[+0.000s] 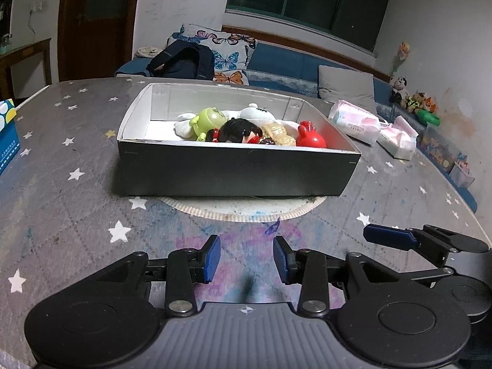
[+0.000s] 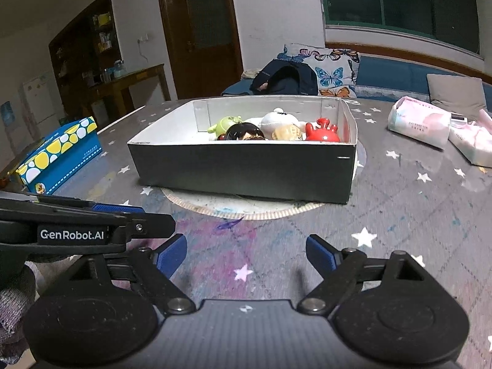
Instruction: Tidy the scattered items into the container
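So both my hand-held grippers are empty right now. My left hand-held gripper (image 1: 247, 259) has its jaws apart with nothing between them, and my right hand-held gripper (image 2: 246, 256) is spread even wider, also holding nothing. Both hang low over the starry worktop (image 1: 77, 160), just in front of the box (image 1: 233, 169). The toys are all inside it: green figure (image 1: 206, 120), white plush (image 1: 256, 112), dark-haired doll (image 1: 238, 129), red toy (image 1: 310, 136). Tissue packs (image 1: 353, 121) sit off to the right.
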`<state>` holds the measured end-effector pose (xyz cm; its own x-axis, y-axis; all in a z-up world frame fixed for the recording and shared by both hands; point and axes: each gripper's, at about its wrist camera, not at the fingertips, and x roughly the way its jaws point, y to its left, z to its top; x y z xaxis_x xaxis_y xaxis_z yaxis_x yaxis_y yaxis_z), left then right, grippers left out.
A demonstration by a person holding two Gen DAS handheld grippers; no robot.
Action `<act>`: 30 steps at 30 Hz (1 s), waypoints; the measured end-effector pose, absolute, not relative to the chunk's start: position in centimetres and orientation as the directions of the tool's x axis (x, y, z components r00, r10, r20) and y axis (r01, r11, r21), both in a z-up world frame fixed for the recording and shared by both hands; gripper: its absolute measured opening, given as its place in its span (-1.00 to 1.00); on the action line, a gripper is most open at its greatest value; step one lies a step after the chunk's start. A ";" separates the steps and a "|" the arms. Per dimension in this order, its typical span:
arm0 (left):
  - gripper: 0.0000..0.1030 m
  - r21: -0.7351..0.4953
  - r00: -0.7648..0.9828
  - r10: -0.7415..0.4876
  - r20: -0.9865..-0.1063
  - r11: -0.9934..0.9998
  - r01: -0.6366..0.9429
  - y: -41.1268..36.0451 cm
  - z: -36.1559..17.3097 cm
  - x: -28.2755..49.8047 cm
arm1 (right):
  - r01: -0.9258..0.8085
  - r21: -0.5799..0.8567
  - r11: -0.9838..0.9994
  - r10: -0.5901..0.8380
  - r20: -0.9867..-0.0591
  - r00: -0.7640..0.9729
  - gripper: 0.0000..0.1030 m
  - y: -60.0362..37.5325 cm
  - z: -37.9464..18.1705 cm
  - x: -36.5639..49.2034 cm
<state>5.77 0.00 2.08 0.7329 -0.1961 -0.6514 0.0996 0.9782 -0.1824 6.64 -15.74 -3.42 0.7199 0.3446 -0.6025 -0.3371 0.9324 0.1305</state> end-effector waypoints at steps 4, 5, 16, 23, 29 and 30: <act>-0.22 -0.168 0.732 -0.183 -0.656 0.981 0.096 -0.1 2.0 5.5 | -0.334 0.132 0.933 0.342 -0.608 0.716 0.73 -15.7 -3.7 6.4; -0.22 -0.161 0.733 -0.179 -0.657 0.982 0.095 -0.2 1.9 5.4 | -0.333 0.132 0.934 0.341 -0.610 0.715 0.75 -15.7 -3.8 6.4; -0.22 -0.124 0.731 -0.149 -0.666 0.988 0.088 -0.4 1.7 5.2 | -0.325 0.125 0.937 0.329 -0.624 0.709 0.82 -15.3 -4.1 6.1; -0.22 -0.108 0.731 -0.133 -0.669 0.991 0.082 -0.5 1.8 5.1 | -0.320 0.124 0.939 0.324 -0.626 0.710 0.86 -15.2 -4.1 6.1; -0.22 -0.099 0.732 -0.127 -0.669 0.992 0.081 -0.6 1.7 5.2 | -0.313 0.126 0.941 0.320 -0.628 0.709 0.88 -15.3 -4.2 6.2; -0.22 -0.096 0.734 -0.125 -0.668 0.992 0.081 -0.7 1.7 5.2 | -0.313 0.128 0.941 0.321 -0.628 0.709 0.88 -15.4 -4.3 6.2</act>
